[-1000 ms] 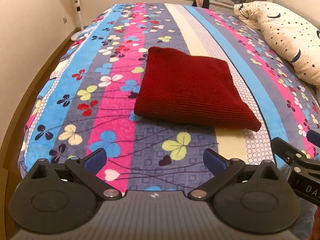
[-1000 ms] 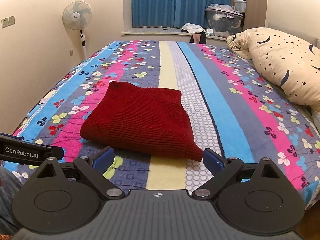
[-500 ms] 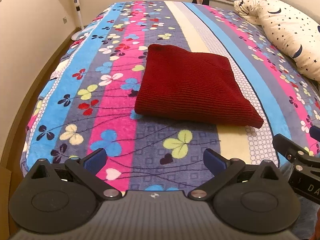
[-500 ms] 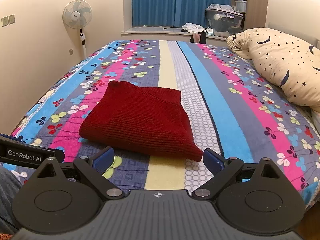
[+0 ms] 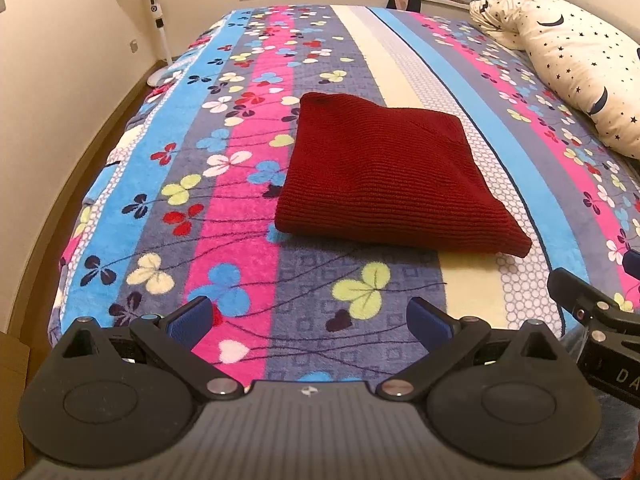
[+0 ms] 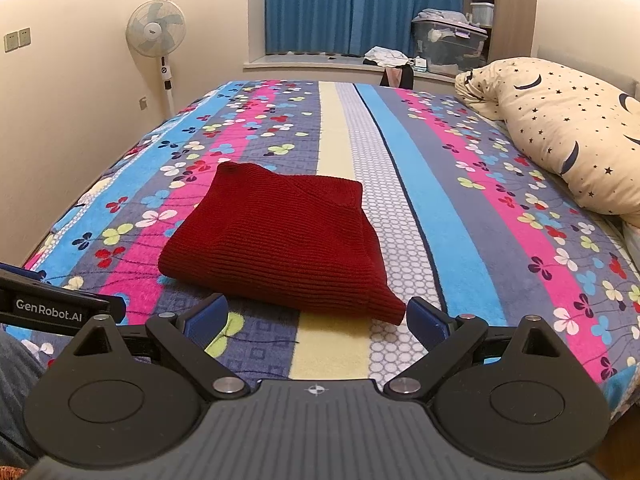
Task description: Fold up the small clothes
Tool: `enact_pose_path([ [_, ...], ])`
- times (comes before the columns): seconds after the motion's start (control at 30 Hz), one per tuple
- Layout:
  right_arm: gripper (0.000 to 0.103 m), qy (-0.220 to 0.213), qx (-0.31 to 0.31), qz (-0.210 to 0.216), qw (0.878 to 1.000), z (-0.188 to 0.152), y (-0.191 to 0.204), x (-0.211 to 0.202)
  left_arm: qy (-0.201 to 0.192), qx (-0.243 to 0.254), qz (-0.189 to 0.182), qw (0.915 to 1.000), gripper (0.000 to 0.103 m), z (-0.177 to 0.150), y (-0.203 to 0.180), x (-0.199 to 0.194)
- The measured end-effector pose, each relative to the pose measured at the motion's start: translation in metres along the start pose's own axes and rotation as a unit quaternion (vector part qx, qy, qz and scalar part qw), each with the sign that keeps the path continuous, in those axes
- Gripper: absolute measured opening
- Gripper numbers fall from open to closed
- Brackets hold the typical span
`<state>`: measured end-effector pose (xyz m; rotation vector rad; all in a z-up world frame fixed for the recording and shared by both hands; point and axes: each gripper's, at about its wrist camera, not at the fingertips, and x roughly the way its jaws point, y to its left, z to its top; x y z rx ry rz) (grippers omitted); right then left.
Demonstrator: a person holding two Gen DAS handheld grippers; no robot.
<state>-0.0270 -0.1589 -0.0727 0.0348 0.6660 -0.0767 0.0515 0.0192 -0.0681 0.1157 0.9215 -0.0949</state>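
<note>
We see one dark red ribbed knit sweater [image 5: 390, 184], folded into a rough square, lying on the bed's fleecy striped clover-print blanket [image 5: 224, 208] near its foot end. Our left tongs [image 5: 308, 320] and right tongs [image 6: 316, 316] both hover short of it, blue-padded fingers spread wide apart, holding nothing. One cream pillow [image 6: 576, 136] with stars and moons lies along the right side, and one white standing fan [image 6: 157, 36] is by the wall.
</note>
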Motion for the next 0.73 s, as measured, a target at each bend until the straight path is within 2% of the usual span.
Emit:
enact_pose_path([
  [0.73, 0.096, 0.003, 0.004, 0.005, 1.0, -0.0019, -0.0001, 0.0008, -0.004, 0.008, 0.005, 0.9999, 0.103, -0.003, -0.0038, -0.0009],
])
